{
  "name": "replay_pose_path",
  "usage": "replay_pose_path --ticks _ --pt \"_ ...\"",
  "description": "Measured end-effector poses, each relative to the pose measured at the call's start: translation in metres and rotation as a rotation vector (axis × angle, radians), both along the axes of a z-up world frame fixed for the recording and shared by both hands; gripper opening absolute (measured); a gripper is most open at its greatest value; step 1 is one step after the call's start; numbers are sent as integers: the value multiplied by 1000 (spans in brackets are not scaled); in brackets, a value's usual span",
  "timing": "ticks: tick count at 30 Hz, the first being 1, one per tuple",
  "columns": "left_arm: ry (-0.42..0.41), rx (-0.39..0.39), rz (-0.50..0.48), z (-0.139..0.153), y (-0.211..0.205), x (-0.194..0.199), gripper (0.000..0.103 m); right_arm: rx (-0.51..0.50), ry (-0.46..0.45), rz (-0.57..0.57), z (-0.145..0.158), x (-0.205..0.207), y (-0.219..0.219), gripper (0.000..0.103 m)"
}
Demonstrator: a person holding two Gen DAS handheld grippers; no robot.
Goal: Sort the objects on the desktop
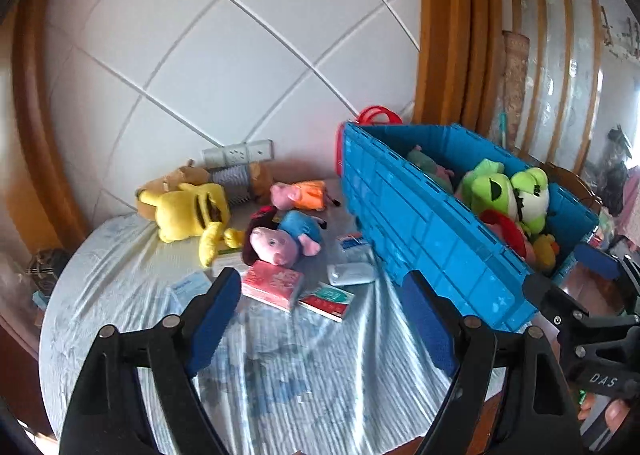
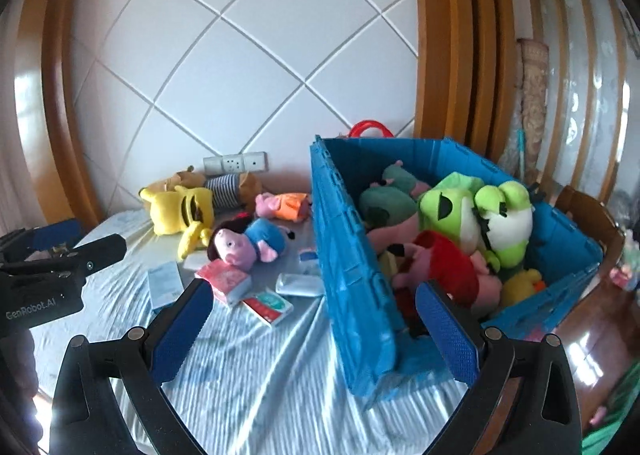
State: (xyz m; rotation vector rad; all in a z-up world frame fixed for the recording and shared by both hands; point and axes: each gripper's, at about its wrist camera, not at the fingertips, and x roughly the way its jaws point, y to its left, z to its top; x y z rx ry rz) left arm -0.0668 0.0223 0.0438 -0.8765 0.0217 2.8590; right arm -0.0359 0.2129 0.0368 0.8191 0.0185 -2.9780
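Both my left gripper [image 1: 320, 319] and right gripper [image 2: 316, 329] gape empty; next I reach ahead for the pig plush [image 1: 280, 241], then the blue crate [image 1: 440, 239] to its right.

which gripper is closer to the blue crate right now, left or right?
Right. The right gripper hangs open over the blue crate, straddling its near wall. The left gripper, also open and empty, sits beside the crate over the tablecloth.

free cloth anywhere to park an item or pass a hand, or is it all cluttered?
Free: the near cloth between both open tools and the red tissue pack, left of the blue crate. Crowded: the far side, with the yellow plush, pig plush and packets. The crate is full of toys.
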Motion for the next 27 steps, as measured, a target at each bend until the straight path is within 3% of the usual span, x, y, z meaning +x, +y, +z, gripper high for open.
replay_pose_path --ticks 2,12,27 --pt "8 11 15 -1 -7 8 98 0 7 8 0 6 -10 103" --pt "-10 37 94 -17 -17 27 103 -17 1 45 -15 22 -18 103" --pt "-51 44 75 -28 -10 41 103 -13 8 4 -18 42 -7 103"
